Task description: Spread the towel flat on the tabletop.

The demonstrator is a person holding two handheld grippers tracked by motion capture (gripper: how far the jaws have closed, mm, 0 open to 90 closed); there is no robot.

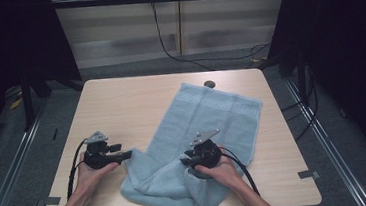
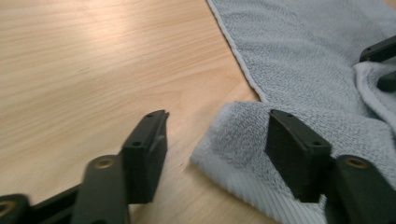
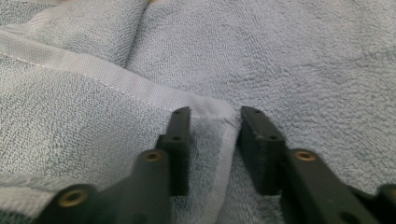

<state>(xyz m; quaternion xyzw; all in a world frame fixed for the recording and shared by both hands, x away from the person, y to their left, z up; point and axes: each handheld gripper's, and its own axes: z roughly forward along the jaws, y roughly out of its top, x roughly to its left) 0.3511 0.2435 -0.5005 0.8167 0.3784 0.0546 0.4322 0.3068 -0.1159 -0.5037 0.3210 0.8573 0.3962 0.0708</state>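
A pale blue terry towel [image 1: 200, 146] lies on the light wood-grain table [image 1: 121, 103], running from near the far edge, right of the middle, down to the near edge. Its far half is spread flat and shows a woven patterned band across it; its near half is folded and bunched into soft rounded heaps, and one fold slightly overhangs the near edge. The cloth has a nubby looped pile with a smooth flat-woven hem along its border.

The left gripper [image 1: 125, 155] is held level near the table's left edge, its black, flat, block-shaped fingers [image 2: 149, 154] pointing at the towel's left corner. In the left gripper view the fingers stand wide apart: one is over bare wood and the other over the rounded, rumpled corner of the towel [image 2: 243, 144], with nothing pressed between them.

The right gripper [image 1: 188, 160] rests on the bunched part of the towel toward the near edge, held in the person's right hand [image 1: 222, 170]. In the right gripper view its fingers [image 3: 180, 149] straddle a raised fold corner of the towel [image 3: 215, 126], where the smooth hem turns. The cloth sits between the pads, yet a gap shows on each side, so the fingers are apart and not clamped.
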